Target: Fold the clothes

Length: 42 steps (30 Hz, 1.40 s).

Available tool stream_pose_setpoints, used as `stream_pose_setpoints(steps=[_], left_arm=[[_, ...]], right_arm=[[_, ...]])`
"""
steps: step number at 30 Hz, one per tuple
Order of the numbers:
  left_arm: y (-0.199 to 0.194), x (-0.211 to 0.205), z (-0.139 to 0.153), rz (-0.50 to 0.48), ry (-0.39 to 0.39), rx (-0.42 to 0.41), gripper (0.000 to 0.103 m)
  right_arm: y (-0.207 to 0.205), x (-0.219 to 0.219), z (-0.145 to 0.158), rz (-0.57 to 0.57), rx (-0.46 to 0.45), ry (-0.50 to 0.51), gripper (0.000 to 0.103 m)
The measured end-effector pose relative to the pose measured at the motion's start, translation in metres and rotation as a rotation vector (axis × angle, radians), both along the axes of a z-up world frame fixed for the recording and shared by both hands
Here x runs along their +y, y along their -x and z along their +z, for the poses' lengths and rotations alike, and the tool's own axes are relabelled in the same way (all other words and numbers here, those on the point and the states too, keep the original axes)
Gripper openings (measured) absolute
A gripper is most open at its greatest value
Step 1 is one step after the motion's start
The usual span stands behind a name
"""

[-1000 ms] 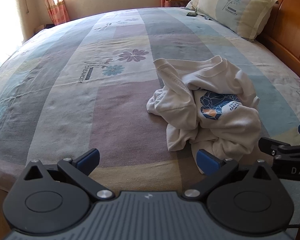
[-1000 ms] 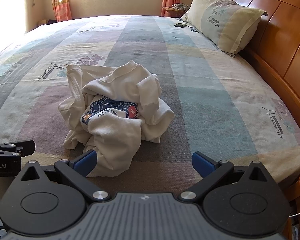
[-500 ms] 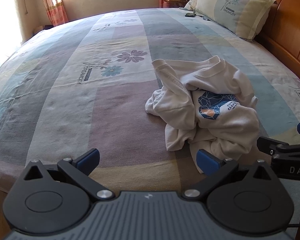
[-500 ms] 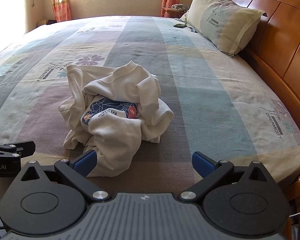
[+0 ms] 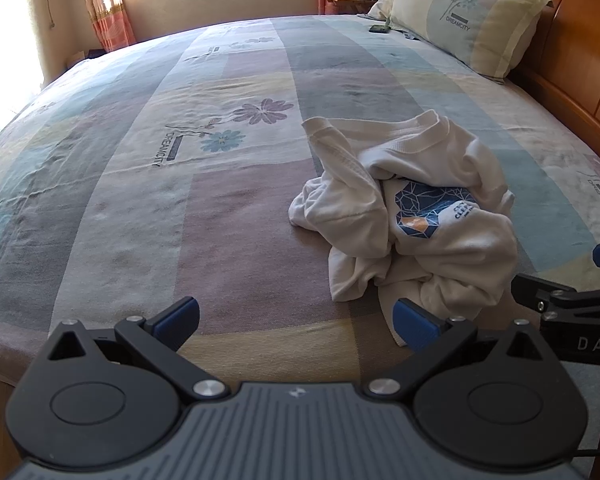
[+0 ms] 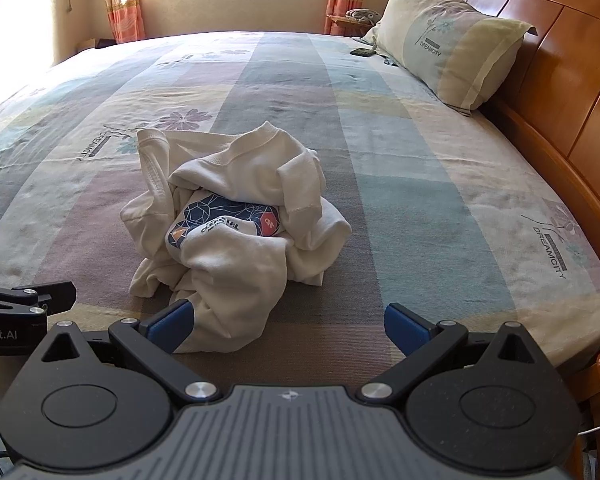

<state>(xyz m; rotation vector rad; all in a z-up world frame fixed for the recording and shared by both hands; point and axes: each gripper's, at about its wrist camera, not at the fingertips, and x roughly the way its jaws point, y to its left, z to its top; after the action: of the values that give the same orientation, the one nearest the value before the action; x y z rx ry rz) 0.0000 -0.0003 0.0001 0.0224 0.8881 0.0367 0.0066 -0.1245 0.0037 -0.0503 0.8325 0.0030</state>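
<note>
Over the bed's [image 6: 440,184] near edge, both claws, left claw [image 5: 296,320] and right claw [image 6: 286,322], hover level, released, facing the crumpled shirt [image 6: 236,236].

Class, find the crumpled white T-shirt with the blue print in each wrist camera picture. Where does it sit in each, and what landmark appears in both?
Left wrist view: the white T-shirt lies right of centre, just beyond the left gripper.
Right wrist view: the T-shirt lies left of centre, above the right gripper.
Shared landmark: the pillow, upper right against the headboard.
</note>
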Motion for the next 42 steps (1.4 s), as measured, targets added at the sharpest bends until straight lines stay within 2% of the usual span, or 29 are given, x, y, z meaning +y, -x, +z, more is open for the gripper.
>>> stream_pose_setpoints(steps=[34,42], left_arm=[[-0.031,-0.002,-0.003,-0.001,-0.007,0.020,0.102],[-0.024,-0.001,0.004,0.022,-0.015,-0.015,0.102]], right_arm=[[-0.027,-0.004,-0.002,0.003,0.008,0.008,0.103],[-0.022,-0.003,0.000,0.009,-0.005,0.001,0.103]])
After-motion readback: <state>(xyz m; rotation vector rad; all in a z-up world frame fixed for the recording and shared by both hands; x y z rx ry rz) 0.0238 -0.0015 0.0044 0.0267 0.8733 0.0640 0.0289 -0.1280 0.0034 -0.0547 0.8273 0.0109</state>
